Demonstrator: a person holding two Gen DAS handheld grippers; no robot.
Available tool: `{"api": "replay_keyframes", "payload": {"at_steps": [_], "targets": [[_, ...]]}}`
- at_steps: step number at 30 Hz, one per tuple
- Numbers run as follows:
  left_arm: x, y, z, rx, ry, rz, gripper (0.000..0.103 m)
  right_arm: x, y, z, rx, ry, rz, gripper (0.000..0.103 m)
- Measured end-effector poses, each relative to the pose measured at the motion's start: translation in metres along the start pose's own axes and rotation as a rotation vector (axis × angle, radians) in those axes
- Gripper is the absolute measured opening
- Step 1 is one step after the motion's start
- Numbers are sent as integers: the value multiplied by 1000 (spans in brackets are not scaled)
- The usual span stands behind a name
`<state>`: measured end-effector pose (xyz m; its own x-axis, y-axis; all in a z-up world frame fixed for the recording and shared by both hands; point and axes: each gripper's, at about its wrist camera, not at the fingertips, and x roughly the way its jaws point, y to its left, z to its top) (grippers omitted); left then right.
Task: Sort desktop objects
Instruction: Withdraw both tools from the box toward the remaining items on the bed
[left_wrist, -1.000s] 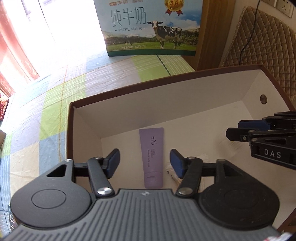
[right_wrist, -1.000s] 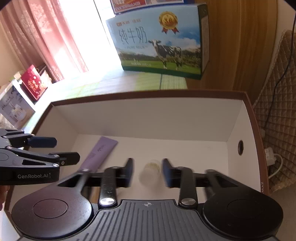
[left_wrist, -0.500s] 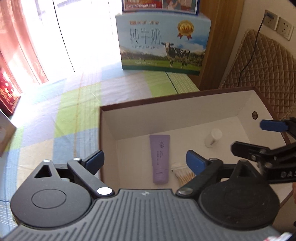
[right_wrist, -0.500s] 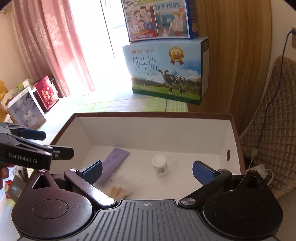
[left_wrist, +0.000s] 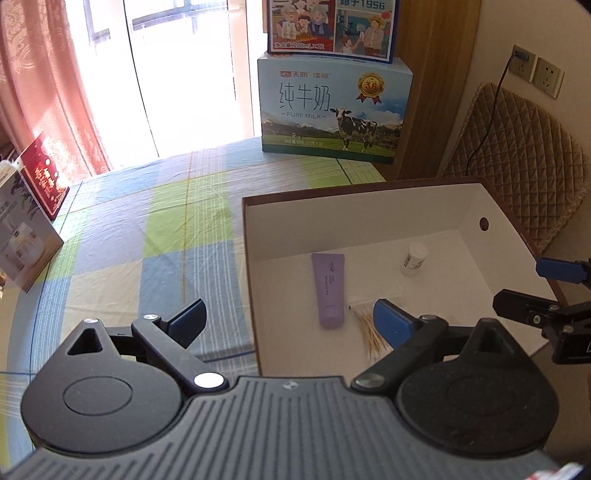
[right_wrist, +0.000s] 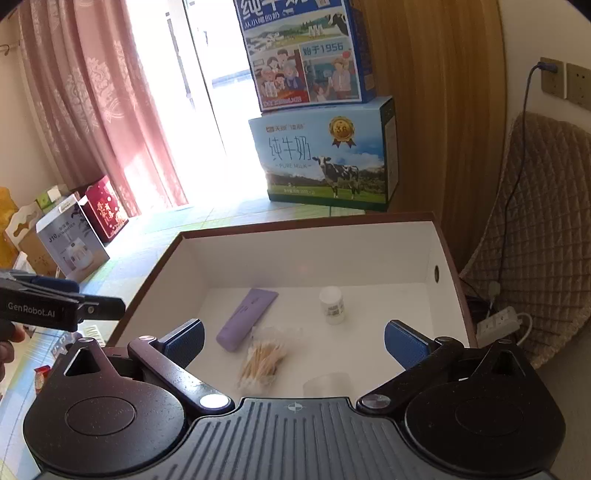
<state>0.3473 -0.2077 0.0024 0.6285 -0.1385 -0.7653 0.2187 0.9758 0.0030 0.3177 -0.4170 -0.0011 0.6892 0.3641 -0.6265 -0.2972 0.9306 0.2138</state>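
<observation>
Left wrist view: my left gripper (left_wrist: 290, 319) has just spread wide, nothing in it. Right gripper (right_wrist: 293, 341) likewise, jaws apart and empty. Inside the box (right_wrist: 314, 254) lie the purple tube (right_wrist: 245, 319), cotton swabs (right_wrist: 262, 360) near it, and the white bottle (right_wrist: 332, 304) further right.

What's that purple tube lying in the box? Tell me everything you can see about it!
The purple tube is a soft-looking squeeze tube, pale lilac with small dark print too tiny to read. One end is flat and crimped, the other rounded like a cap. It lies flat on the white floor of the open box, near the left wall. The bag of cotton swabs lies right by its cap end; whether they touch is unclear. No gripper touches it.
</observation>
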Motion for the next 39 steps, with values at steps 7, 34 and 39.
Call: {"api": "replay_keyframes", "payload": {"at_steps": [7, 34, 39], "targets": [[-26, 15, -22, -23, 7, -10, 95, -21, 20, -15, -21, -4, -30, 101], [-87, 68, -112, 22, 81, -54, 95, -51, 115, -87, -26, 88, -51, 101], [-95, 84, -126, 20, 91, -51, 95, -44, 141, -99, -37, 123, -15, 101]]}}
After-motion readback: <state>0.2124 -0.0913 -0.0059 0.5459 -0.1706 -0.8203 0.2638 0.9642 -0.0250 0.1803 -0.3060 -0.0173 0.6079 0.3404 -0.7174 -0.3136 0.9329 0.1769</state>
